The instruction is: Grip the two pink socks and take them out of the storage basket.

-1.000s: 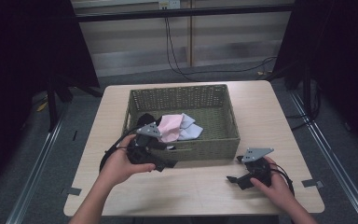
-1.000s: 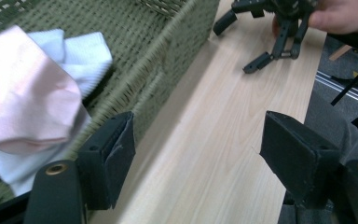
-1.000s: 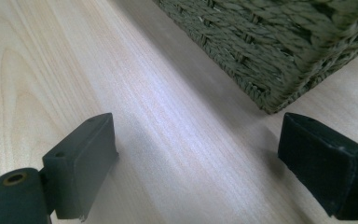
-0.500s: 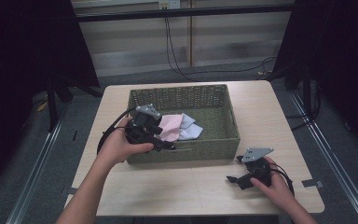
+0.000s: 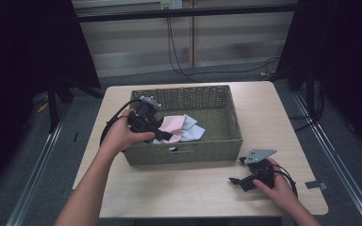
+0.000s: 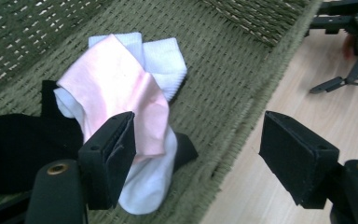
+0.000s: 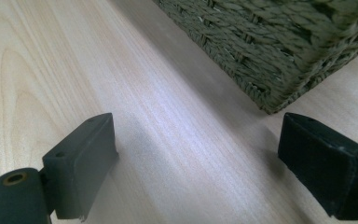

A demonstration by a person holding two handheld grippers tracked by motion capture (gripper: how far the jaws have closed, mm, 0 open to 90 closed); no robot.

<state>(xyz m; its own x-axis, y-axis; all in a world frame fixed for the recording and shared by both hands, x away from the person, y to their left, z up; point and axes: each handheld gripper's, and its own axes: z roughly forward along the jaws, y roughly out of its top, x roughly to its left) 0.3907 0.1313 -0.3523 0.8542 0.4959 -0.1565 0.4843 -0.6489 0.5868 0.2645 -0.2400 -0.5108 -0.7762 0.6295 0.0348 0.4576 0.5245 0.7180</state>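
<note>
The left gripper (image 5: 162, 135), jaws apart, hangs over the socks (image 6: 121, 88) inside the basket (image 5: 188, 153), while the right gripper (image 5: 238, 180), also apart, rests on the table (image 5: 179, 193) near the basket's right corner.

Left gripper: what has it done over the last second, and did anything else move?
The left gripper went from the basket's near wall up and over the rim, and now hangs open above the pink sock, gripping nothing. The right gripper stayed open on the table, and the basket and socks kept their places.
</note>
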